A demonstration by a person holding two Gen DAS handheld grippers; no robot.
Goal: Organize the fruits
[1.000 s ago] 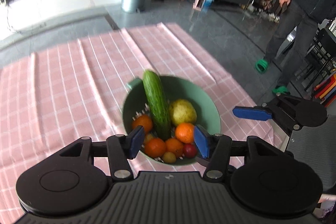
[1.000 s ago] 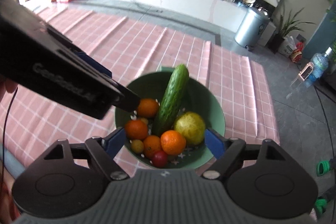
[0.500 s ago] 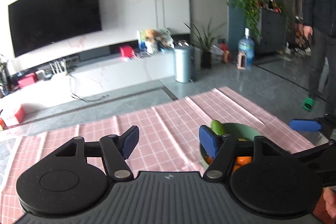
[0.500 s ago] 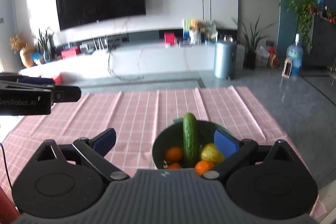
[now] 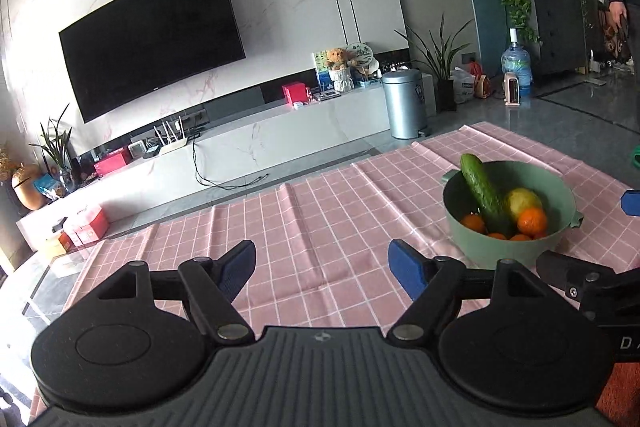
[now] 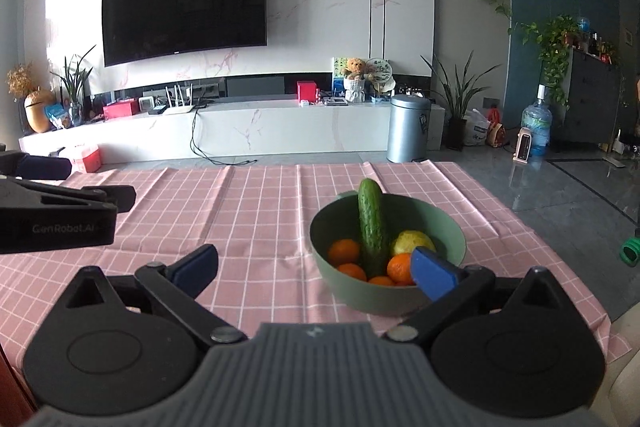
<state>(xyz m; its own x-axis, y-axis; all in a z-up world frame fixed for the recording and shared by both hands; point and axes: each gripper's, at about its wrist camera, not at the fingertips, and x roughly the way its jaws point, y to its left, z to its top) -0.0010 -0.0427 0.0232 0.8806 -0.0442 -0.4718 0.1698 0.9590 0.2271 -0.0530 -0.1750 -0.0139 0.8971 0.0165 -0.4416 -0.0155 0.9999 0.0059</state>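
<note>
A green bowl (image 6: 394,301) sits on the pink checked cloth (image 6: 256,211). Inside it, a cucumber (image 6: 372,223) leans upright against the far rim, with a yellow-green fruit (image 6: 412,241) beside it and several oranges (image 6: 344,251) around its base.

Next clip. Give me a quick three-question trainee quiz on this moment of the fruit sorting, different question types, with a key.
1. True or false: the cucumber lies flat on the tablecloth.
2. Multiple choice: the left gripper holds (A) an orange, (B) the bowl, (C) nothing.
3. Fill in: the fruit sits in a ____ bowl.

Key: 1 false, it leans in the bowl with its tip above the rim. 2 C, its fingers stand apart over bare cloth. 3 green. The right gripper is open too.
</note>
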